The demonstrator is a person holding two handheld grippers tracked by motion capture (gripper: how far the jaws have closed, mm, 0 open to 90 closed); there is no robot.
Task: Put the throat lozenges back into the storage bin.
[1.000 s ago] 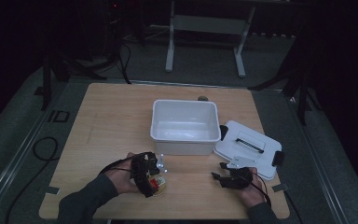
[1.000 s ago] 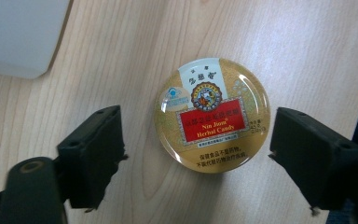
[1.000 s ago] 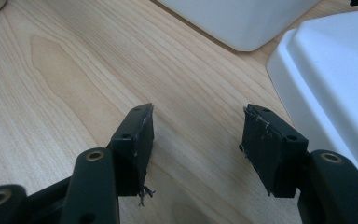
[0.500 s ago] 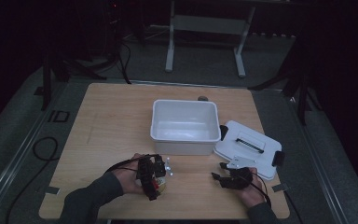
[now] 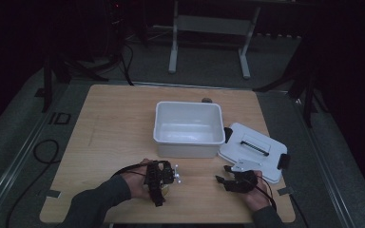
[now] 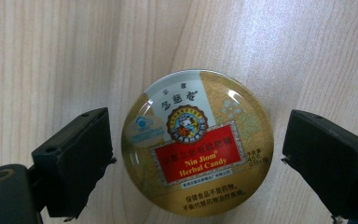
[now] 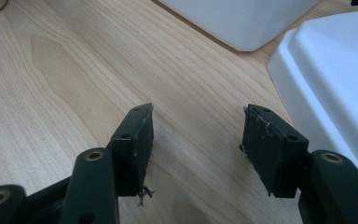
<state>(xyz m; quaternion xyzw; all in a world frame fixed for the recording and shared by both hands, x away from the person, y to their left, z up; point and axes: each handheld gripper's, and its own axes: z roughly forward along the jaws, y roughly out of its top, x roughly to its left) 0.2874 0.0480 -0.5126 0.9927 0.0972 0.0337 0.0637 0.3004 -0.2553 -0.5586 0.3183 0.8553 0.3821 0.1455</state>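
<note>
One candy tin (image 6: 197,142) flat on desk (image 5: 114,128), near left, between your open left gripper (image 6: 193,154) jaws, gaps both sides. Domed, glossy lid: uneven squeeze could skid or pop it. Right gripper (image 7: 196,135) open, empty, near white lid (image 5: 254,147); bin (image 5: 188,128) beyond.

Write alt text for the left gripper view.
A round gold candy tin with a red "Nin Jiom Herbal Candy" label lies flat on the wooden table, between the left gripper's open black jaws, a gap showing on each side.
</note>
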